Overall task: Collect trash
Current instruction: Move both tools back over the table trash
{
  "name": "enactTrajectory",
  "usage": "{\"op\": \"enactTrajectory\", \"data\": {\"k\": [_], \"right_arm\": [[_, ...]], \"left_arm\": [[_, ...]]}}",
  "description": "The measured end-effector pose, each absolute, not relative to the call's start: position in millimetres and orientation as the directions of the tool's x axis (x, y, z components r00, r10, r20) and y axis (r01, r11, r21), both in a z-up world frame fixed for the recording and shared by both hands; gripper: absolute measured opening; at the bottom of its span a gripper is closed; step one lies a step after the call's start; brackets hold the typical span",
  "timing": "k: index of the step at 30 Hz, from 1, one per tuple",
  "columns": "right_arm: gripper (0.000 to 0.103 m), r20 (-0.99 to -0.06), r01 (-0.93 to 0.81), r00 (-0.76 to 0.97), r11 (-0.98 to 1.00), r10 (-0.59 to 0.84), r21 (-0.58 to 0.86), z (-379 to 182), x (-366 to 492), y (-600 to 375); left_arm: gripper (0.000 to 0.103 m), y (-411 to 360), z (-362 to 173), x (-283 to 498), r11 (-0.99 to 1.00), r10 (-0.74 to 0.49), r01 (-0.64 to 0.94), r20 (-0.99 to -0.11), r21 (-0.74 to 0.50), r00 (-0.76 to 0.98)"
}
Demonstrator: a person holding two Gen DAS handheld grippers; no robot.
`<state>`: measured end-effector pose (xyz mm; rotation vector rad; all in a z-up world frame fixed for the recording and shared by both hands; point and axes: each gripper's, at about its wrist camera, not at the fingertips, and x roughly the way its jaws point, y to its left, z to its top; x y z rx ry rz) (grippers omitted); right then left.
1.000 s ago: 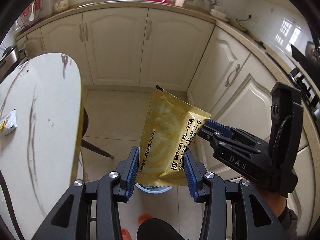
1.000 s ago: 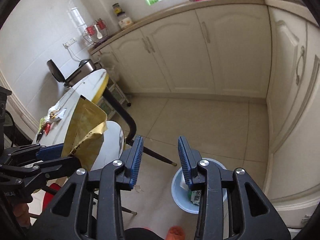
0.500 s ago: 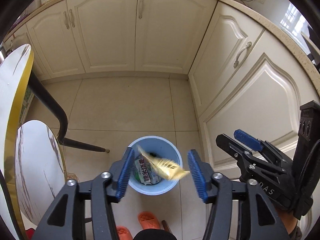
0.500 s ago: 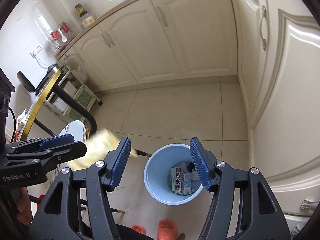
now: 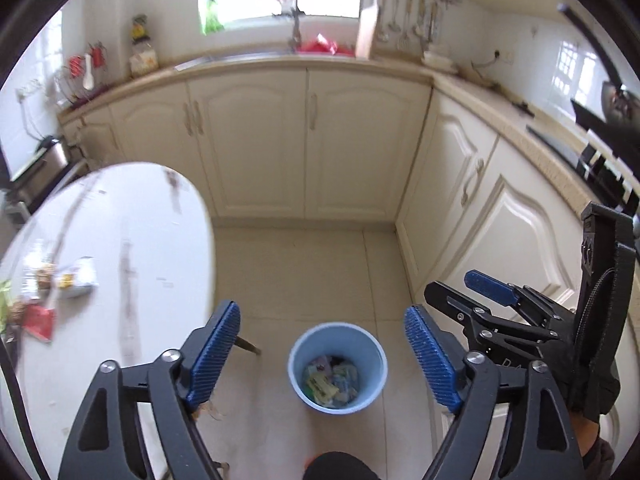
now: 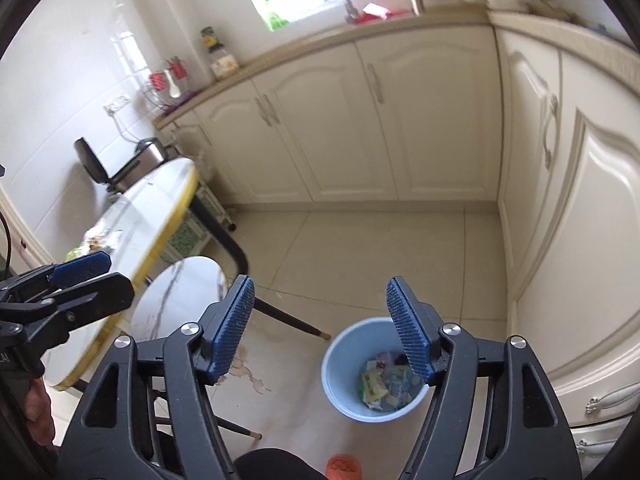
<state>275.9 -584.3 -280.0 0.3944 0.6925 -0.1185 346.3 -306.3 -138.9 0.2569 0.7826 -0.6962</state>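
Both jaws are opening, nothing between them: left gripper [image 5: 322, 354]; right gripper [image 6: 320, 326]; wrappers [image 5: 330, 384] lie in the blue bin [image 5: 298, 360] (on the floor); more trash [image 5: 60, 280] sits near the table [image 5: 152, 240] edge.

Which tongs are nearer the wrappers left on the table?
Left. The left tongs hang open beside the table holding the wrappers; the right tongs, also open, sit farther off, over the bin.
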Motion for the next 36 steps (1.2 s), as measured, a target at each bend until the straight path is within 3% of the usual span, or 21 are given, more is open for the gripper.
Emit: {"op": "enactTrajectory", "data": {"k": [9,12,22,36], "right_arm": [[0.081,-0.575,0.051,0.812,0.971,0.095,0.233,-215,289,-483],[0.083,-0.573,-0.002,0.810,0.979,0.122,0.206,-204,301,-448],[0.087,-0.635,-0.142,0.744,0.977,0.210,0.157,-209,368,-362],[0.087,-0.743,-0.214,0.622,0.967,0.247,0.142,-259,473,-317]], "left_arm": [[0.101,-182,-113,319,0.867,-0.406,0.496,-0.633,-0.040,0.659],[0.101,-146,-116,311,0.906,-0.359,0.420,-0.630,-0.058,0.689],[0.101,-37,-130,339,0.979,-0.194,0.179,-0.692,-0.095,0.695],[0.099,-23,-162,469,0.995,-0.079,-0.001,-0.818,-0.097,0.569]]}}
